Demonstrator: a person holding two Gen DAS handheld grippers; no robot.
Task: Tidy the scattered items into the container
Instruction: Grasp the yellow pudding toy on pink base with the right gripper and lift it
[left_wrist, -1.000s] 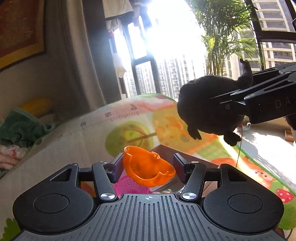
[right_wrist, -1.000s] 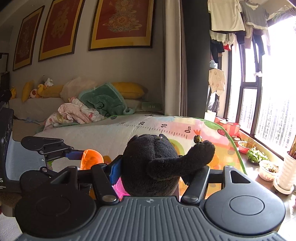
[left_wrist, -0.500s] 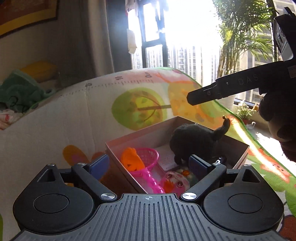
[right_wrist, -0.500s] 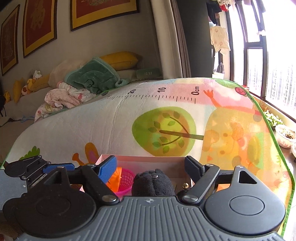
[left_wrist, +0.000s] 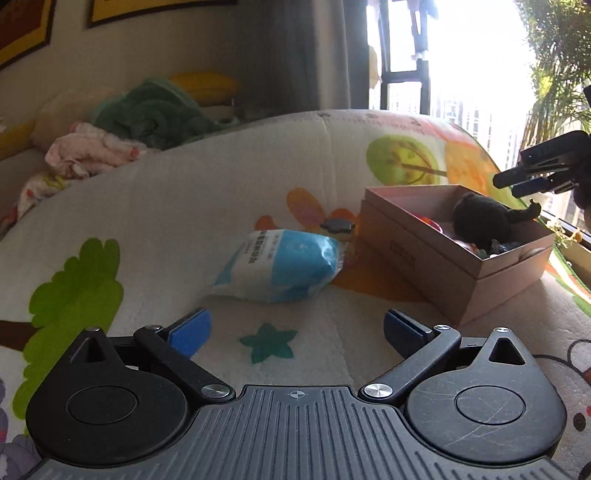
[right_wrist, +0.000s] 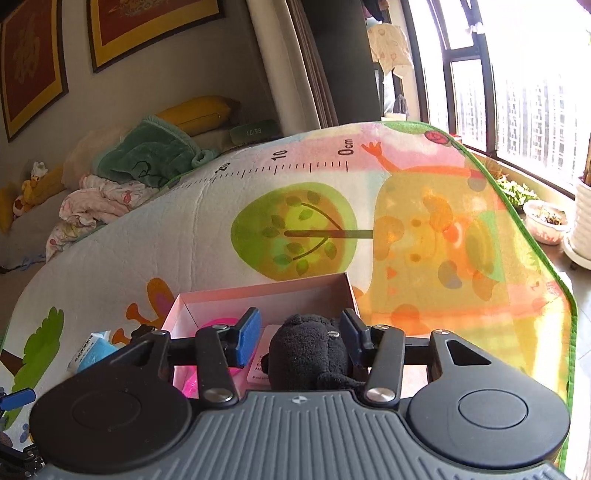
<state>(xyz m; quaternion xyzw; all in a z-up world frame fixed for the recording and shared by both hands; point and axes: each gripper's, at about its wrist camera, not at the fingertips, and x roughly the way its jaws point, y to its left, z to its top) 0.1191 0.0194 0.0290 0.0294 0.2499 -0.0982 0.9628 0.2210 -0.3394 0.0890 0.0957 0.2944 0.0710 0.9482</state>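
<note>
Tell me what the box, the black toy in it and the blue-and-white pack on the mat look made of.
Box: likely matte pink-brown cardboard, with straight folded walls and sharp edges.
Black toy: plush fabric, fuzzy and unshiny.
Blue-and-white pack: seemingly thin plastic film, glossy and crinkled, with a soft filling.

A lived-in home, likely a family room; a child's play mat (right_wrist: 406, 221) printed with trees and a ruler covers the floor; framed pictures (right_wrist: 147, 26) hang upper left; a sofa at left holds a yellow pillow (right_wrist: 195, 114), a green blanket (right_wrist: 147, 155) and soft toys (right_wrist: 29, 184); laundry (right_wrist: 391, 48) hangs by the window (right_wrist: 535, 92); potted plants (right_wrist: 546, 221) line the sill at right.
</note>
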